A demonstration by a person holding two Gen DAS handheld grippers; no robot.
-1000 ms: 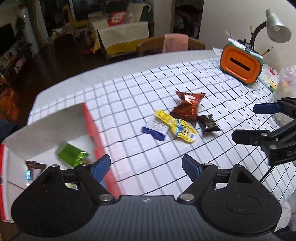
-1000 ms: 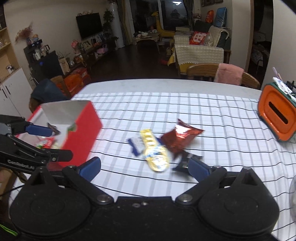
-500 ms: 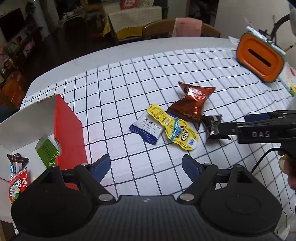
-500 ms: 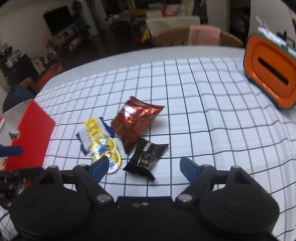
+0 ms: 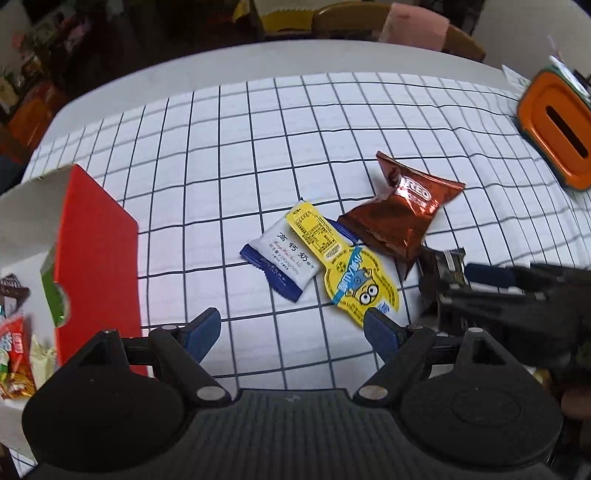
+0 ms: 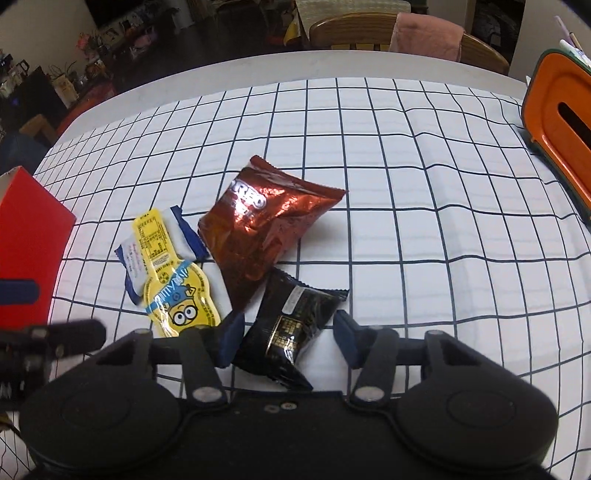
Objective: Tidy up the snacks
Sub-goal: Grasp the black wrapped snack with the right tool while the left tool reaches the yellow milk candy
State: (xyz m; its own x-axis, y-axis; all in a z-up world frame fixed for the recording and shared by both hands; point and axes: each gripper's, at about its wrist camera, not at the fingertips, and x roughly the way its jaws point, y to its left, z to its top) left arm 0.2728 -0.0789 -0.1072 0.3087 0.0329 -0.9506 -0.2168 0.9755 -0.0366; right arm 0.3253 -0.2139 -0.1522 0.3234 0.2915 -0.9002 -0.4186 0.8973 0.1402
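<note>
Several snacks lie on the checked tablecloth: a brown Oreo bag [image 6: 266, 225] [image 5: 399, 214], a yellow Minions pouch [image 6: 177, 295] [image 5: 351, 273], a white and blue milk candy packet [image 5: 282, 258] [image 6: 135, 262] and a small black packet [image 6: 291, 325] [image 5: 439, 269]. My right gripper [image 6: 290, 338] is open with the black packet lying between its fingers. My left gripper [image 5: 291, 328] is open and empty, just in front of the milk candy packet. A red and white box [image 5: 96, 251] at the left holds several snacks [image 5: 14, 350].
An orange tissue holder [image 6: 561, 122] stands at the table's far right edge. A wooden chair with a pink cloth [image 6: 424, 33] is behind the table. The right gripper's fingers [image 5: 491, 277] show at the right of the left wrist view.
My right gripper has moved forward and down until the black packet lies between its fingers. My left gripper has moved away from the box toward the snacks in the middle.
</note>
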